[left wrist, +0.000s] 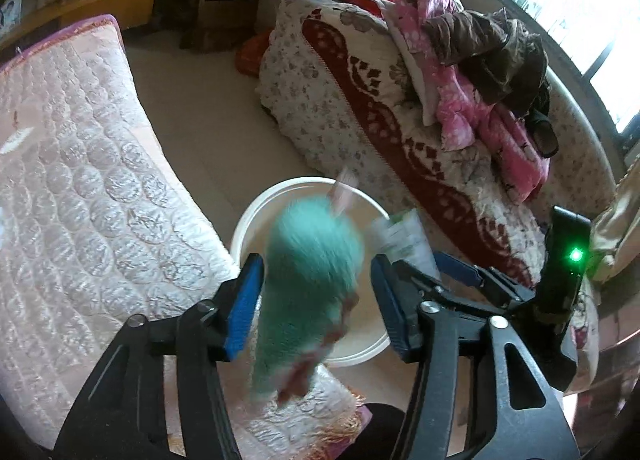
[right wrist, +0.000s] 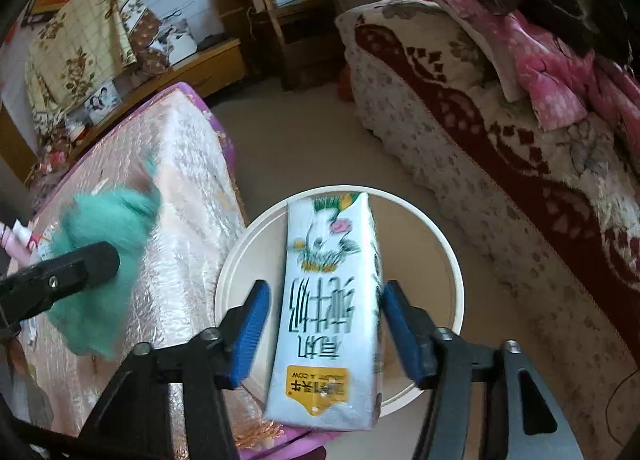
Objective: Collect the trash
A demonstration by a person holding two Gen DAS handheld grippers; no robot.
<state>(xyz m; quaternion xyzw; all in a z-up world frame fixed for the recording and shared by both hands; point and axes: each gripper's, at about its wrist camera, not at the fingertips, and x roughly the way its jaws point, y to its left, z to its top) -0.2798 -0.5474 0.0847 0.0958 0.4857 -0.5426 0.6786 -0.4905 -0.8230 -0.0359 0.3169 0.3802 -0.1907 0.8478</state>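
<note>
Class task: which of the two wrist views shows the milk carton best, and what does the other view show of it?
The right wrist view: the milk carton fills the centre between the right gripper fingers, print readable, above the white bucket. The left wrist view shows only a blurred white corner beyond the green fluffy item.

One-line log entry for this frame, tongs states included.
phase: drop over white bucket | left tongs: open, blurred green fluffy item between | right tongs: open, milk carton between, contact unclear

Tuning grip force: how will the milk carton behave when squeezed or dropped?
The milk carton looks like thin card, so it probably dents under pressure. Its glossy faces may slip between the right gripper pads. Probably light if empty, it should drop flat into the bucket.
</note>
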